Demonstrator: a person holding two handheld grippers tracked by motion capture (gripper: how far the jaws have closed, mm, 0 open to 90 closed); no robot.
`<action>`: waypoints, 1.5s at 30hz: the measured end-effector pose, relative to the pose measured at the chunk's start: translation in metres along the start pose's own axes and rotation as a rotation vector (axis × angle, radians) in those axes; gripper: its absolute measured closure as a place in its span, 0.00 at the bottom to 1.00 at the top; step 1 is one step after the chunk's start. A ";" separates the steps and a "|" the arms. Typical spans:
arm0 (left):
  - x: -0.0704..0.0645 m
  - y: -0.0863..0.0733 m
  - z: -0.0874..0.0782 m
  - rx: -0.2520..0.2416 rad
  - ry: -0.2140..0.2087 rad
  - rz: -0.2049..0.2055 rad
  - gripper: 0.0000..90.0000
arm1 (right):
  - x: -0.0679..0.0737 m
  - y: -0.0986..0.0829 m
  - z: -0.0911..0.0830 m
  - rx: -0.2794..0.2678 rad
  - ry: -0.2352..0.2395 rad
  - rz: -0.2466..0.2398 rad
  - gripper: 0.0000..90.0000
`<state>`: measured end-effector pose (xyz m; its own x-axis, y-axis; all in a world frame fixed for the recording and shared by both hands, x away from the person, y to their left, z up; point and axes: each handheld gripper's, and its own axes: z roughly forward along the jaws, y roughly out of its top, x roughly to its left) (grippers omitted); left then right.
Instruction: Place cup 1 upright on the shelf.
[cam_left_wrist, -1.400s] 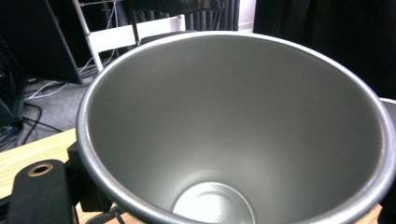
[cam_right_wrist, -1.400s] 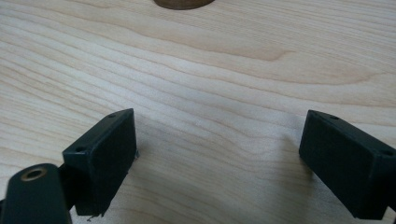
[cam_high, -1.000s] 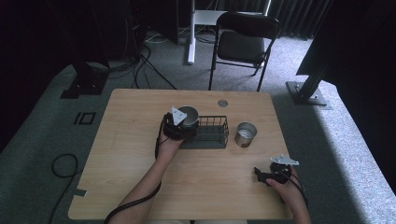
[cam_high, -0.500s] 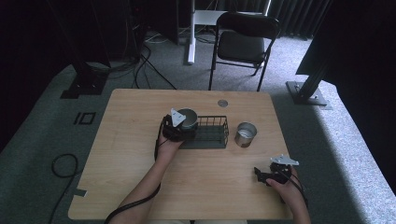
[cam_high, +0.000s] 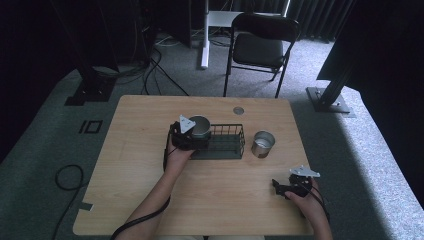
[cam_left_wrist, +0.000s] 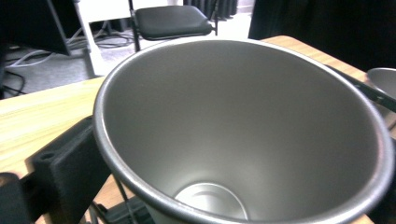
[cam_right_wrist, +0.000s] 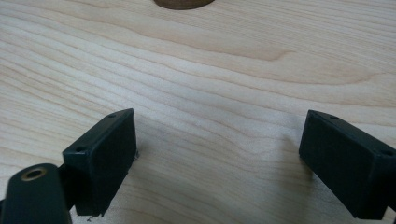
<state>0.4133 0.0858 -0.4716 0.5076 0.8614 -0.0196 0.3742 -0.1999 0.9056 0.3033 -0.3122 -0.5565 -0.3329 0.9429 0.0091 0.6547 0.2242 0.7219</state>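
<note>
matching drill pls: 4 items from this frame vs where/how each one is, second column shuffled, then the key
1. left gripper
2. right gripper
3. wire basket
4. free metal cup

A. black, mid-table
B. open, low over bare wood
C. stands on the table right of the basket
D. shut on a metal cup at the basket's left end

Pairs: 1-D, 2-B, 3-A, 4-C
</note>
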 end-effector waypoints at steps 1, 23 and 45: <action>-0.001 0.000 -0.001 -0.007 -0.007 0.001 0.01 | 0.000 0.000 0.000 0.000 0.000 0.000 0.12; 0.009 -0.002 -0.032 -0.018 -0.012 0.036 0.01 | 0.000 0.000 0.000 -0.001 0.000 -0.001 0.12; 0.024 -0.016 -0.067 0.016 -0.106 0.062 0.01 | 0.000 0.000 0.000 0.000 0.000 0.000 0.12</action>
<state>0.3671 0.1410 -0.4582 0.6092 0.7930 -0.0091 0.3512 -0.2594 0.8996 0.3033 -0.3122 -0.5565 -0.3327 0.9430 0.0094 0.6548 0.2239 0.7219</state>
